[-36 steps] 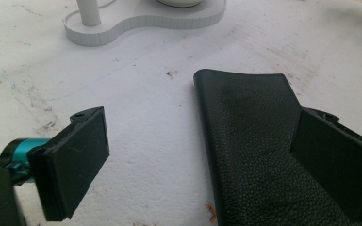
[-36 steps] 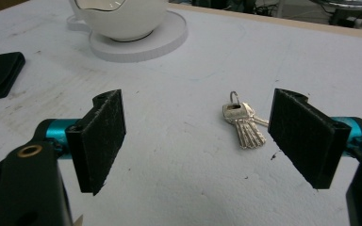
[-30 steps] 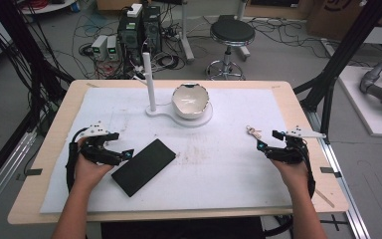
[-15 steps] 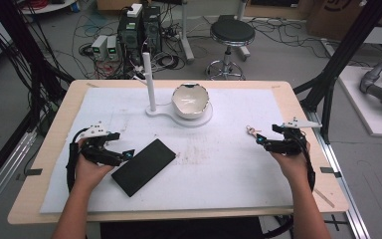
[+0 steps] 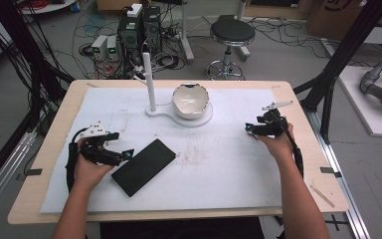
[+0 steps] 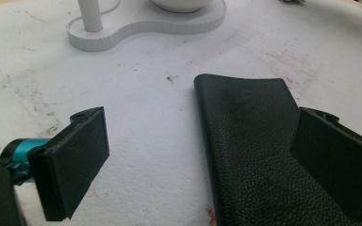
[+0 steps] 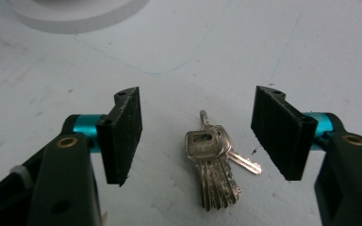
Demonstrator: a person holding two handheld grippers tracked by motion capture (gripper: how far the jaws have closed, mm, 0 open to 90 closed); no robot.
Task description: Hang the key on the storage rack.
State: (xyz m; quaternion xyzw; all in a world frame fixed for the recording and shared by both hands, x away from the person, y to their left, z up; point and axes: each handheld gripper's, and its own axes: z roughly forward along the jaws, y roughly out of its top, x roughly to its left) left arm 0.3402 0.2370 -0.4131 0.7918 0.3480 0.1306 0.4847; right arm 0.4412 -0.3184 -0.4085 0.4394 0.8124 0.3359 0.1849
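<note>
Where the right gripper [image 7: 195, 136] hangs low over the white mat [image 5: 229, 164], its jaws stand wide apart with a bunch of keys [image 7: 213, 162] lying flat on the mat between them, touched by neither pad. The keys fan out from one ring, the blades pointing toward the camera in the right gripper view, and one key juts off to the side. In the high view this gripper [image 5: 252, 130] sits at the right side of the worktop [image 5: 298, 99], held in the person's right hand [image 5: 277, 142].

The left gripper [image 6: 200, 155] is at the left side of the worktop, its jaws also spread wide. In the left gripper view a black leather-grained wallet [image 6: 254, 141] lies flat on the mat, and one jaw stands over the wallet's near part while the other stands over bare mat; whether any pad touches the wallet I cannot tell. From the high view the wallet [image 5: 144, 166] lies slantwise just beside the left gripper [image 5: 124, 155].

Farther back, in the middle of the worktop, a white bowl [image 5: 191, 100] sits on a white stand [image 5: 179, 117] that also carries an upright white post [image 5: 149, 82].
</note>
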